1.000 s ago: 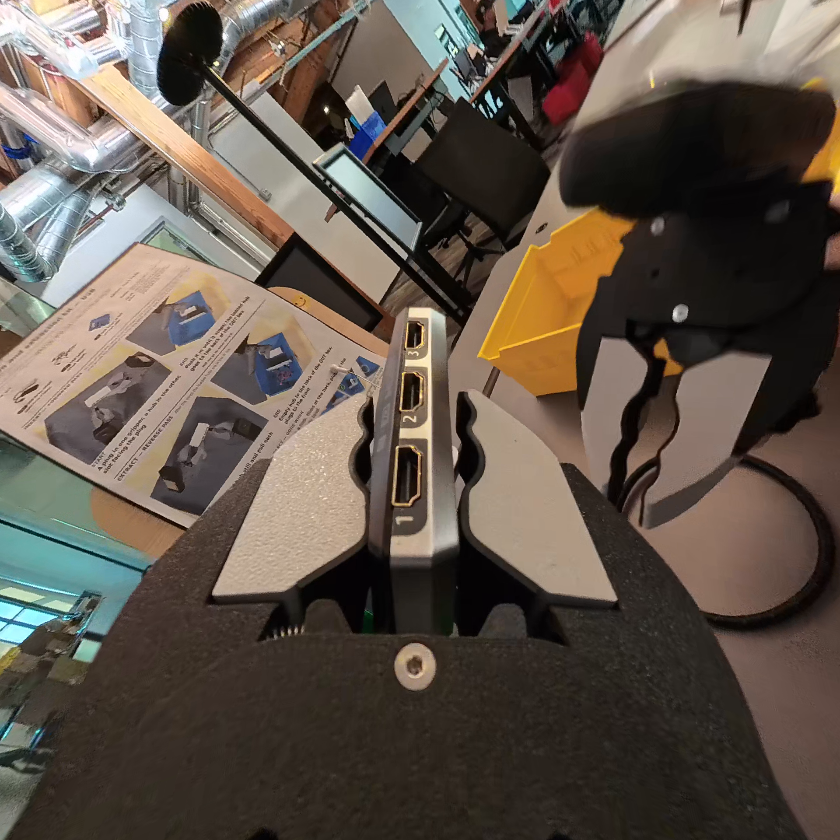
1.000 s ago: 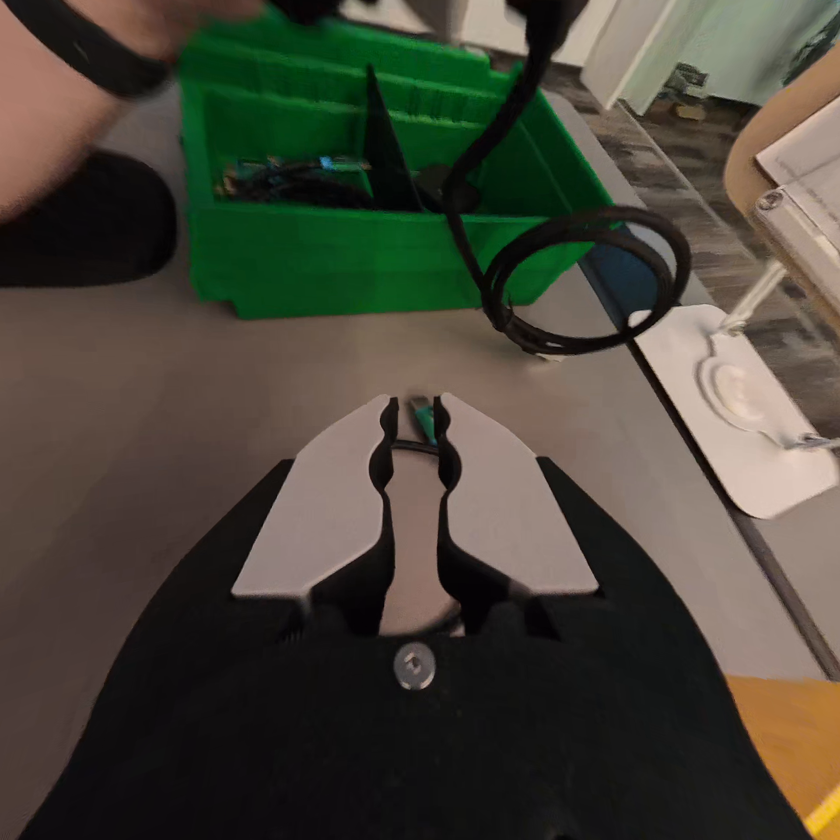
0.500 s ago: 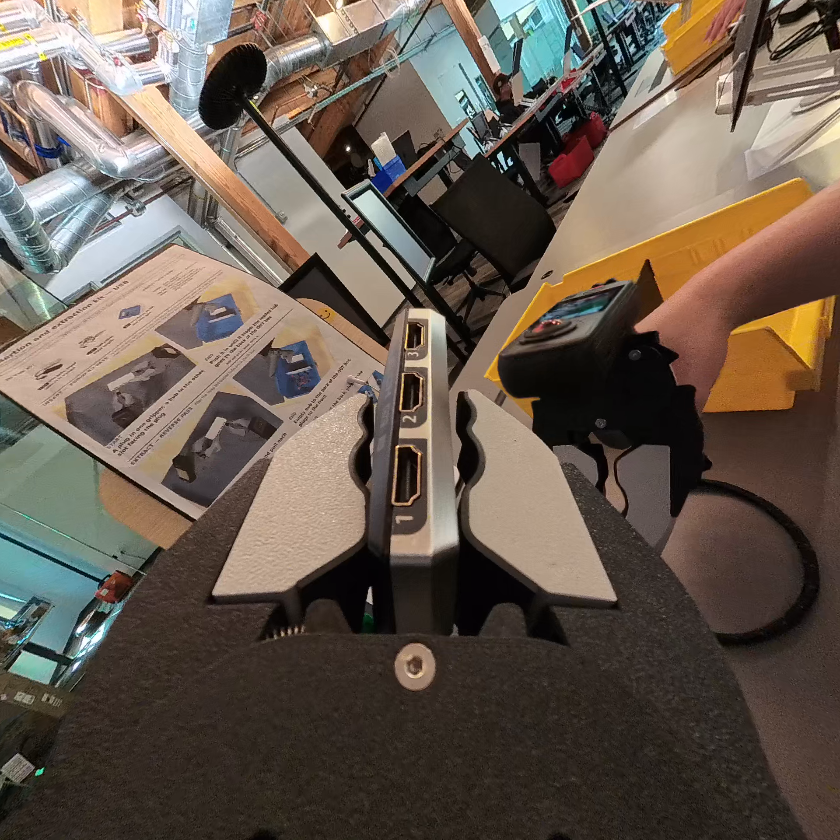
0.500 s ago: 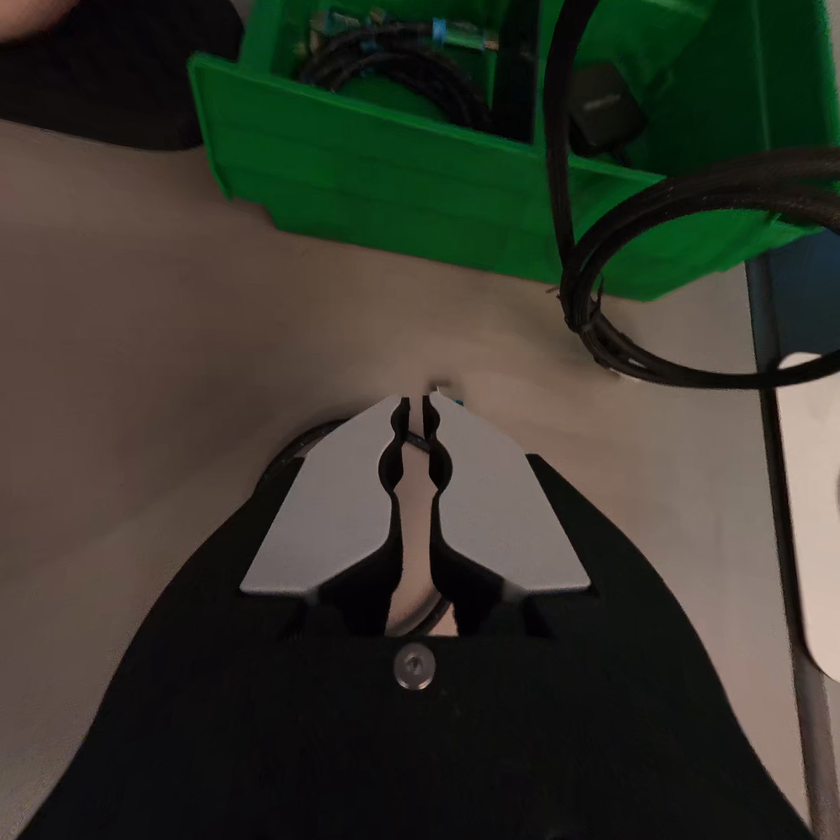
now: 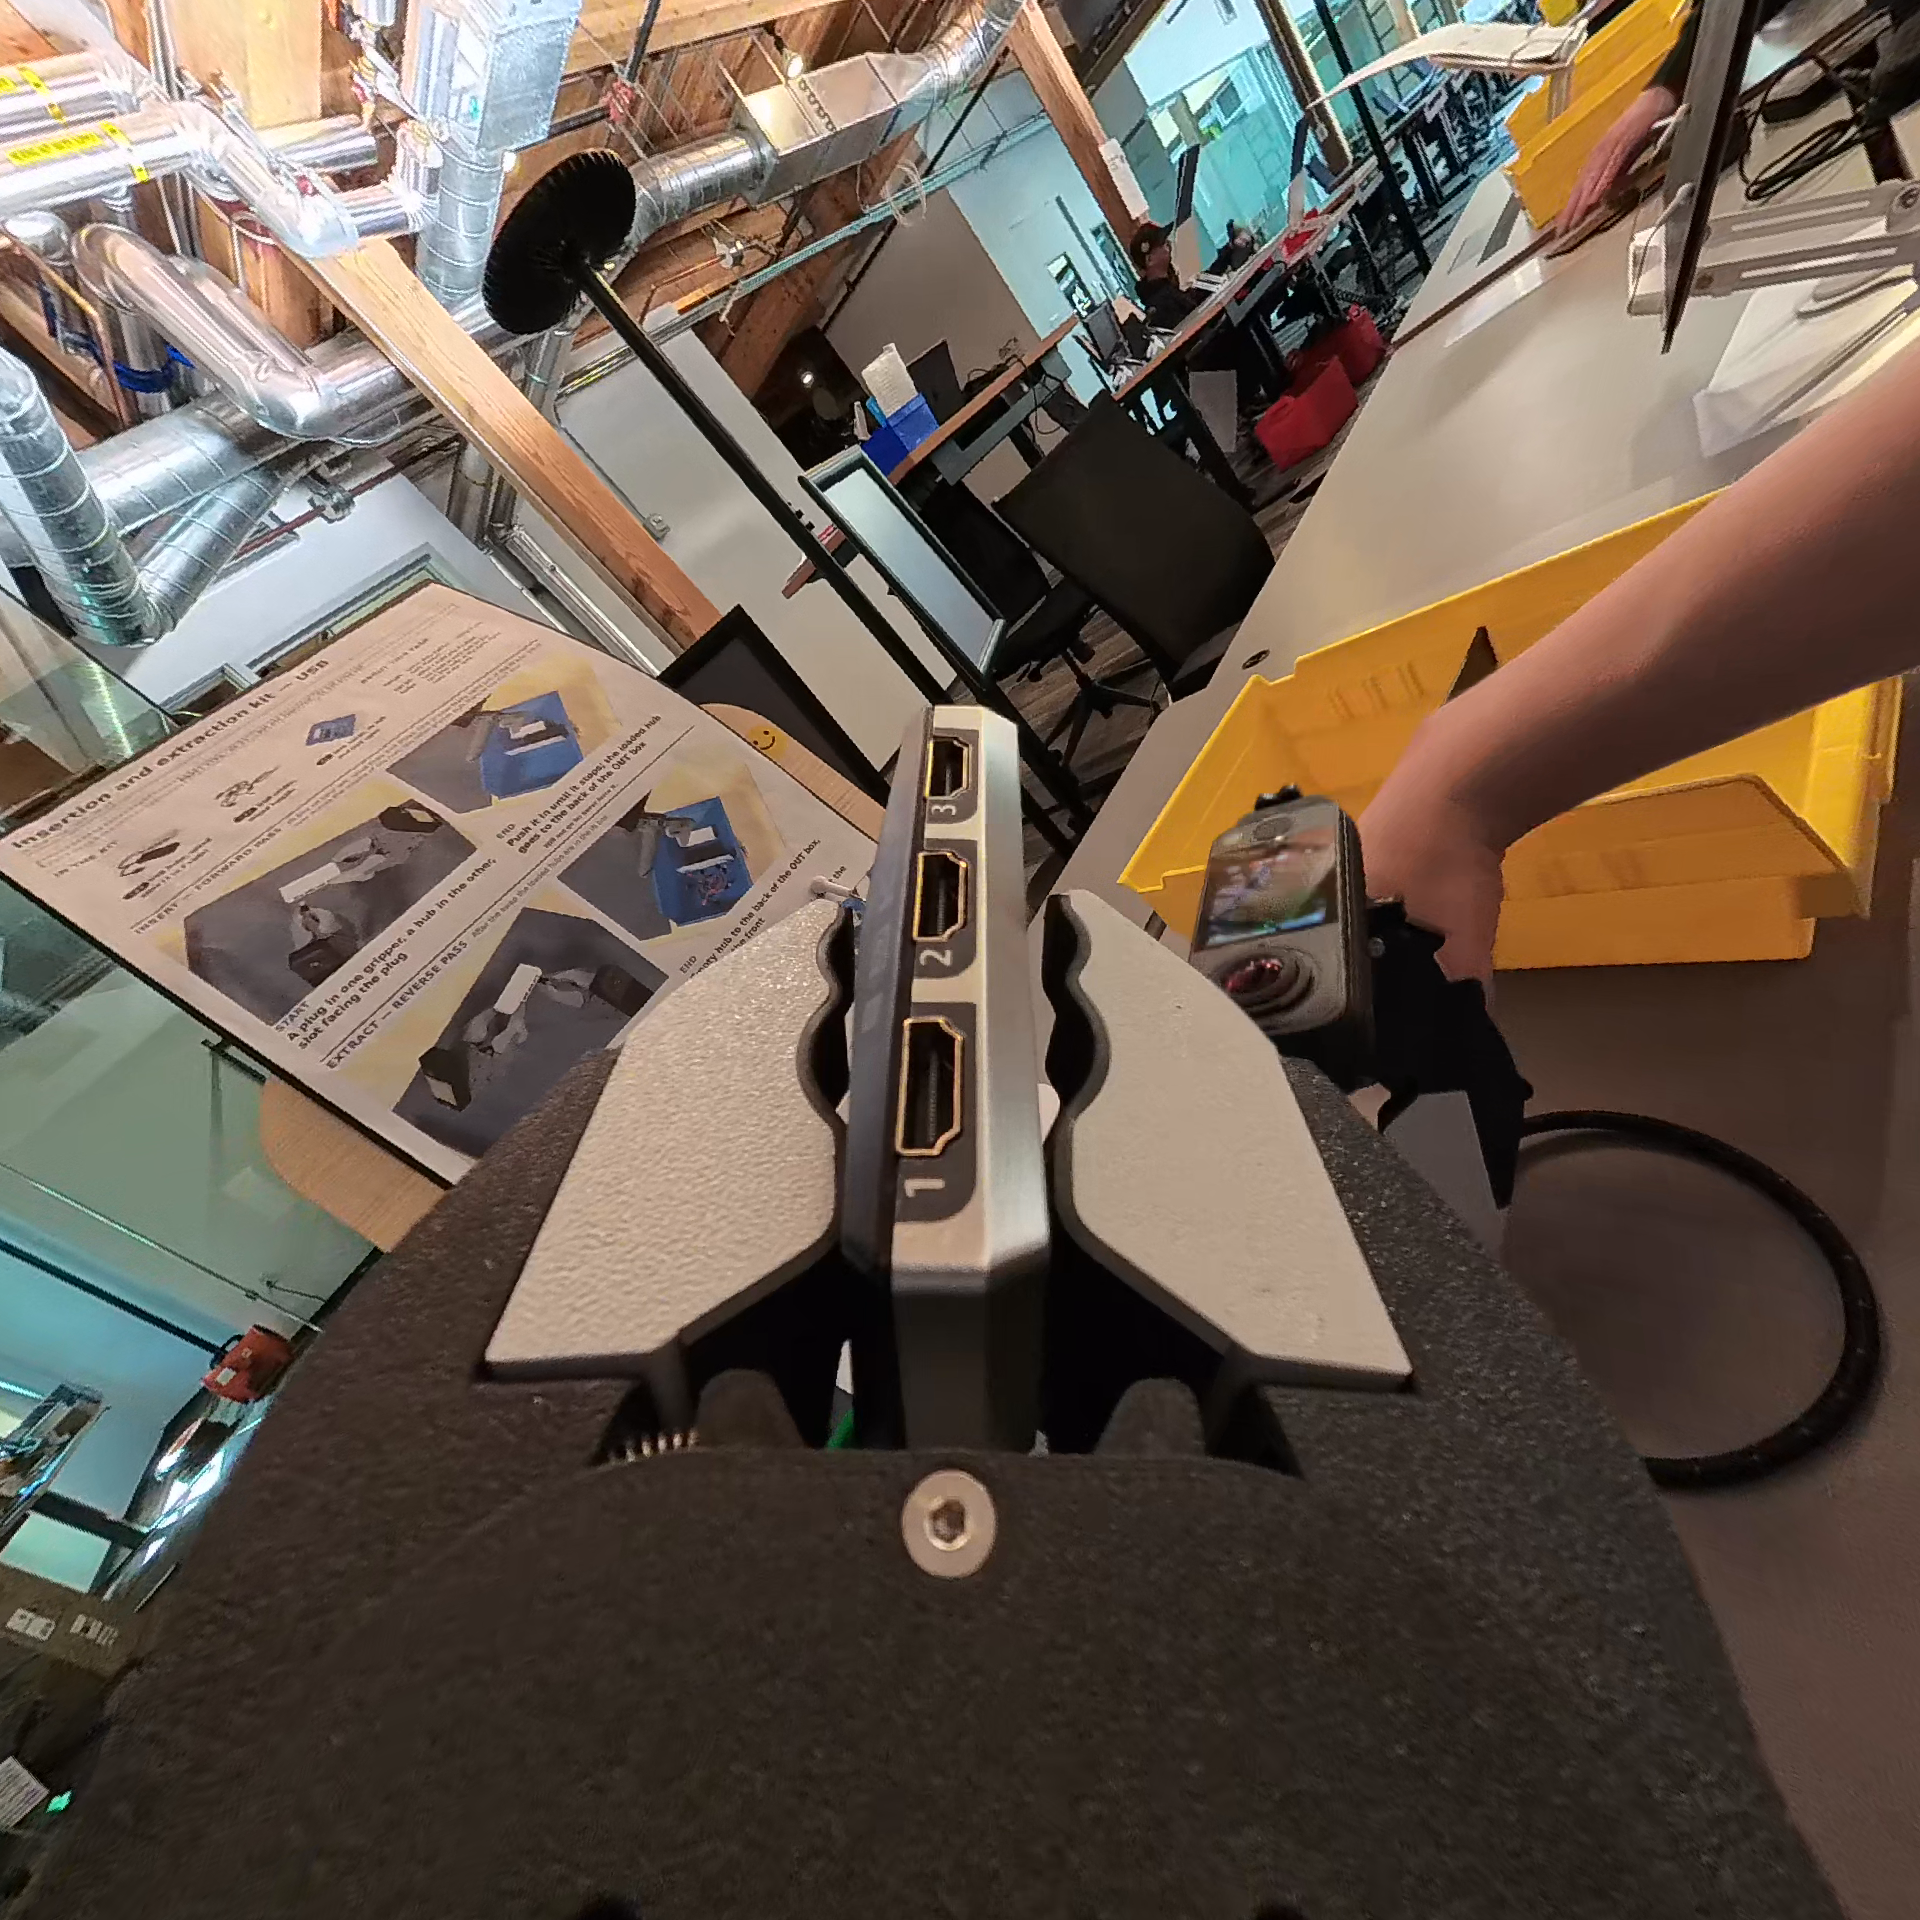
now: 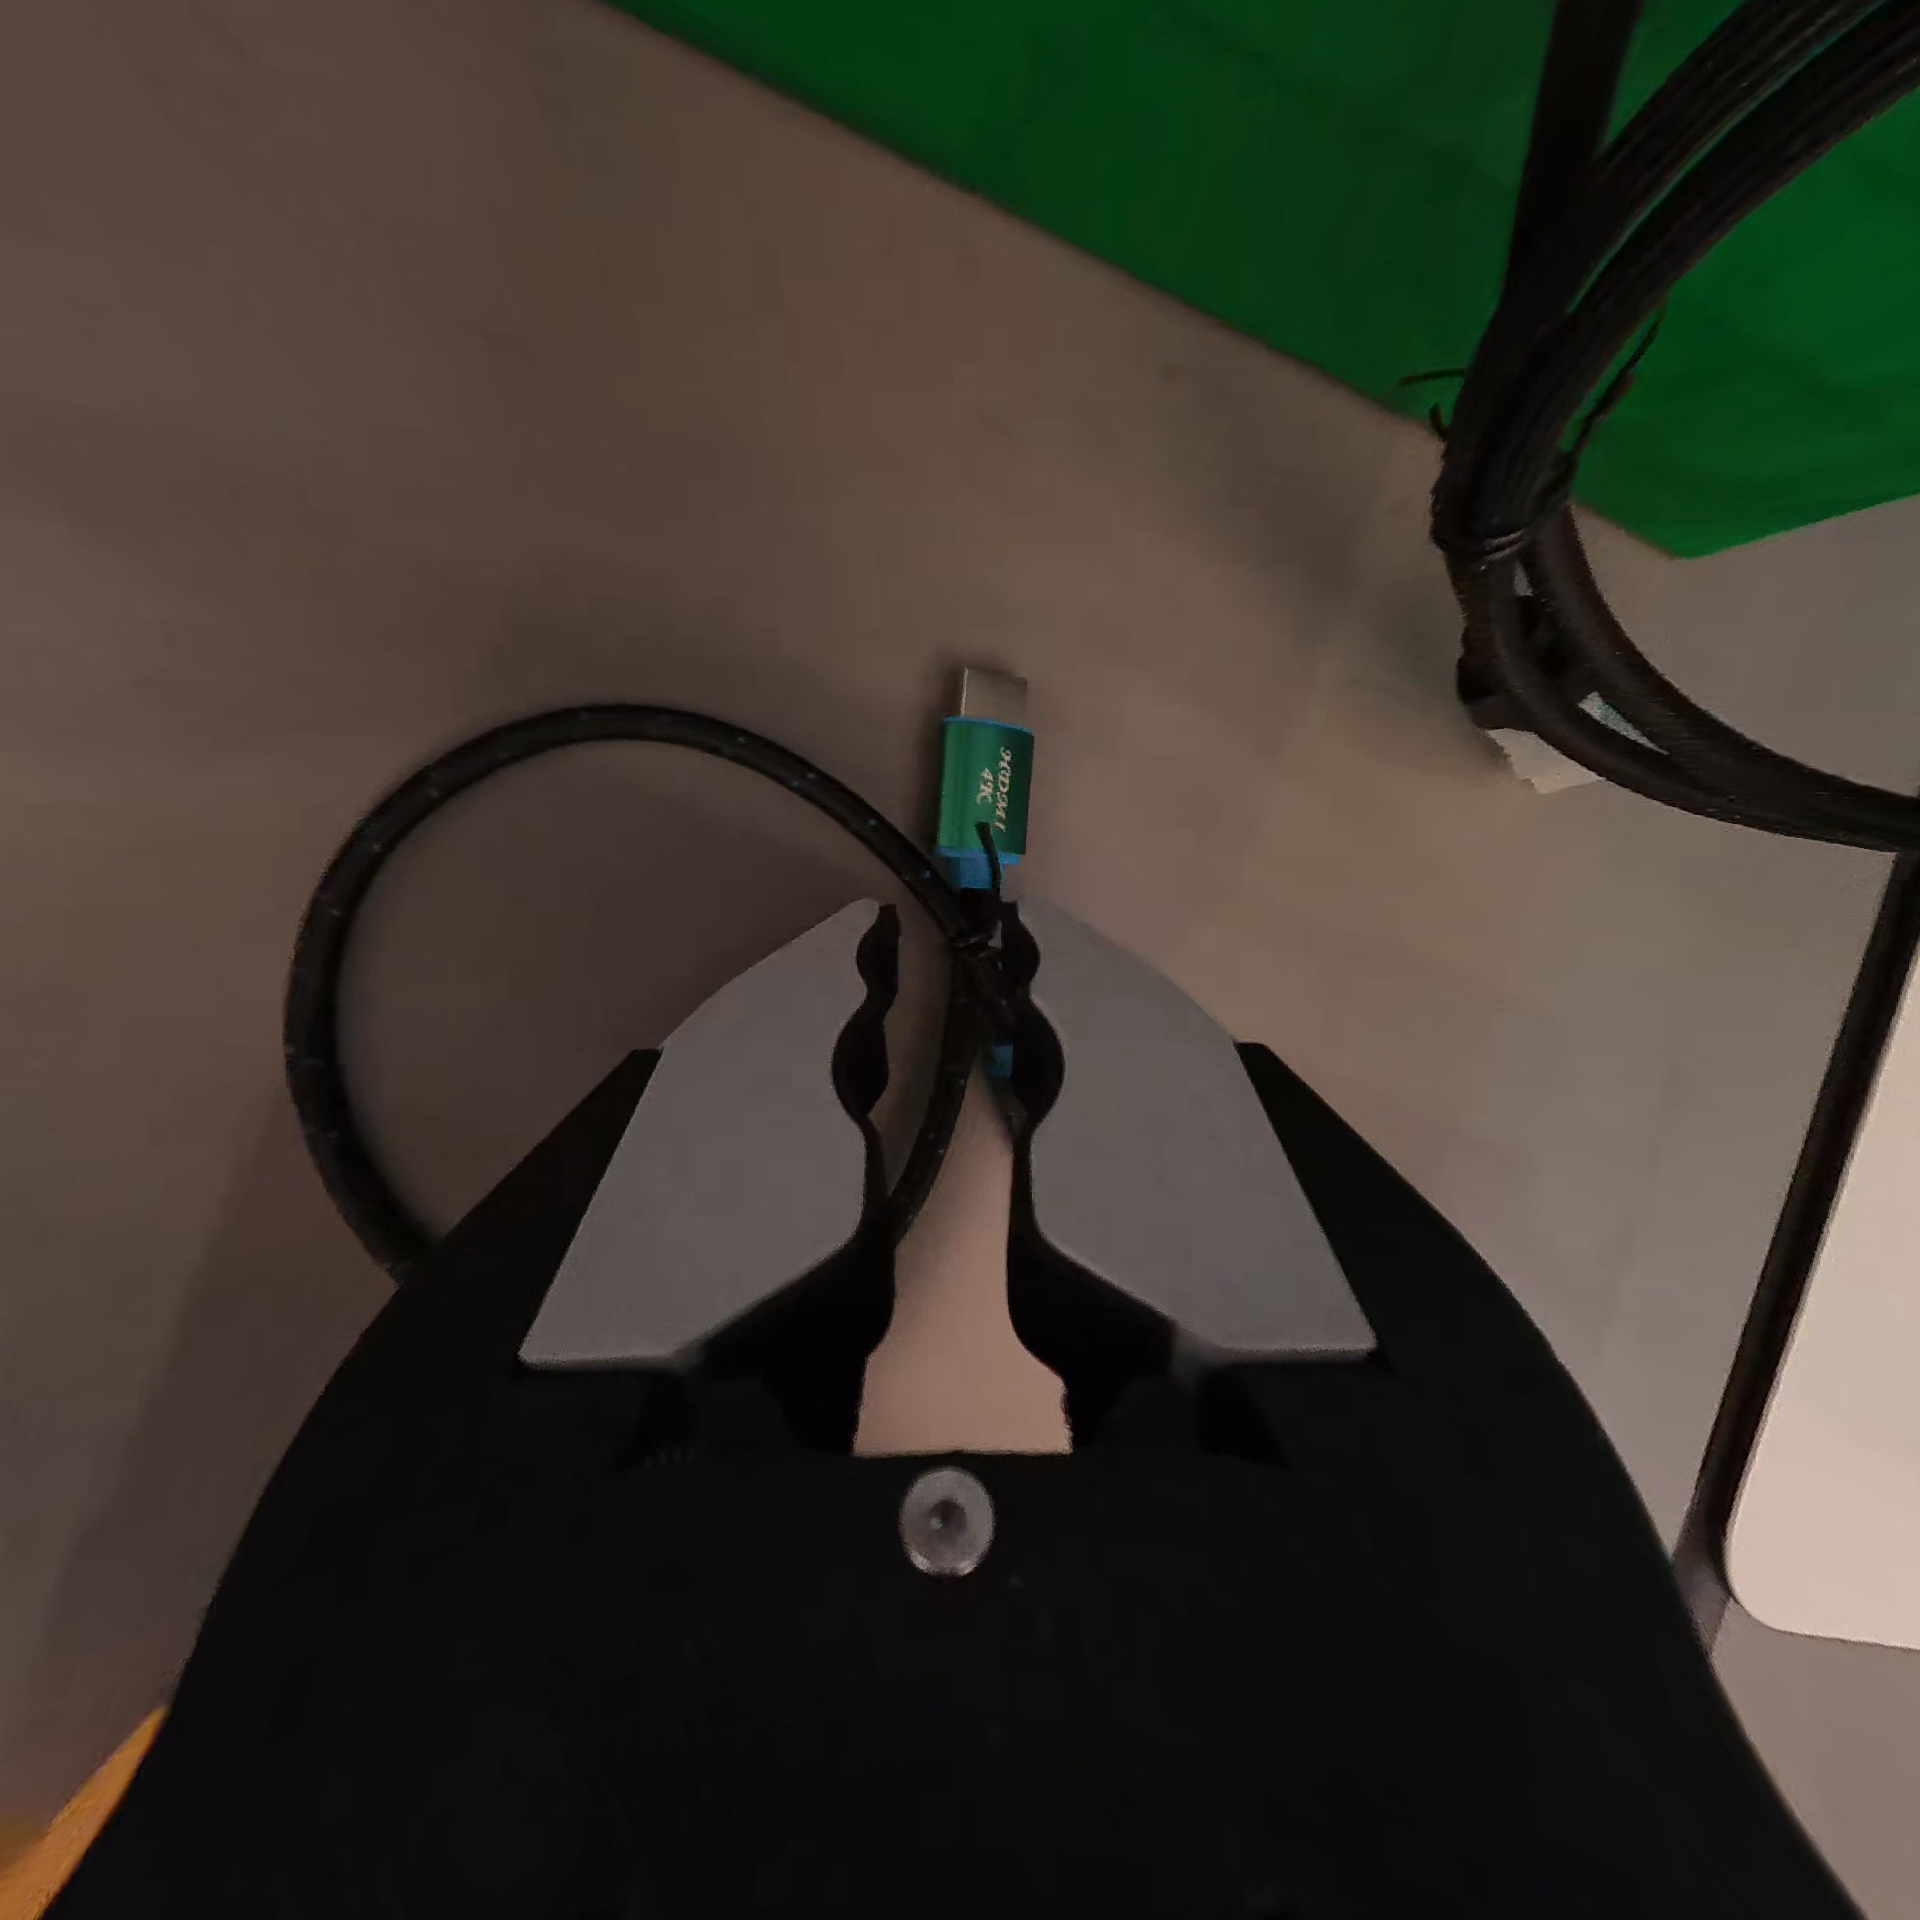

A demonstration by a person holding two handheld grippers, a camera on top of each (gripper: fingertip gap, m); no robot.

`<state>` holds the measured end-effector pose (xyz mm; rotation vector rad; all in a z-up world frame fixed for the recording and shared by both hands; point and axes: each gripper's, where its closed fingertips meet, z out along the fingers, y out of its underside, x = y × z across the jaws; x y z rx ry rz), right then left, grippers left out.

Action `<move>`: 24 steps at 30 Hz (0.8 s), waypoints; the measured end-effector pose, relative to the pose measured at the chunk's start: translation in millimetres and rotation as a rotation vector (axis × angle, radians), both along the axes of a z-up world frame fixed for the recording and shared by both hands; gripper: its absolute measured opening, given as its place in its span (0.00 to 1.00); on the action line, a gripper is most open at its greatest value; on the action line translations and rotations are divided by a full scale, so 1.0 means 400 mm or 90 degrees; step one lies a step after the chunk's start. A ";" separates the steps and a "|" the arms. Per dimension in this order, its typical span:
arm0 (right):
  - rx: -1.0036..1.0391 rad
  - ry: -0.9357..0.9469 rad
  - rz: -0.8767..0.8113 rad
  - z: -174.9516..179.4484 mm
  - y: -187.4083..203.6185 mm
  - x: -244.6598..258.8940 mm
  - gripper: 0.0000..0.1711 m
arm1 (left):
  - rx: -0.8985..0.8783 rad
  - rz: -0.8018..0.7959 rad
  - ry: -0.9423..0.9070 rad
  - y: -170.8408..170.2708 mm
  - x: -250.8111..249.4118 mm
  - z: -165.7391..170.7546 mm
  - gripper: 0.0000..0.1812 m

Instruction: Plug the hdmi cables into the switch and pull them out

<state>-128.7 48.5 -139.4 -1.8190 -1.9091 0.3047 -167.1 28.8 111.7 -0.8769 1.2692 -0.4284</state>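
Around a slanting wooden beam (image 5: 499,416): silver ducts (image 5: 208,343) just beside, white wall (image 5: 665,457) below, black chair (image 5: 1132,551) and long grey table (image 5: 1558,416) well beyond, glass panels (image 5: 125,1143) nearer, all daylit.

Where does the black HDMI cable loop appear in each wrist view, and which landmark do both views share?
Left wrist view: lower right, HDMI cable looped on the grey table.
Right wrist view: left of centre, curving in between the fingers of the right gripper, near the green plug.
Shared landmark: the grey table.
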 end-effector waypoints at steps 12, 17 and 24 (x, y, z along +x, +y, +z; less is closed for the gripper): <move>-0.077 -0.039 -0.031 -0.048 0.017 0.013 0.13 | 0.009 0.000 0.009 -0.003 0.009 -0.007 0.20; -0.177 -0.046 -0.055 -0.048 -0.019 0.010 0.09 | 0.009 0.001 0.005 -0.003 0.006 -0.005 0.20; -0.157 -0.047 0.080 -0.022 -0.196 -0.049 0.07 | 0.011 0.010 -0.006 0.006 0.002 -0.001 0.20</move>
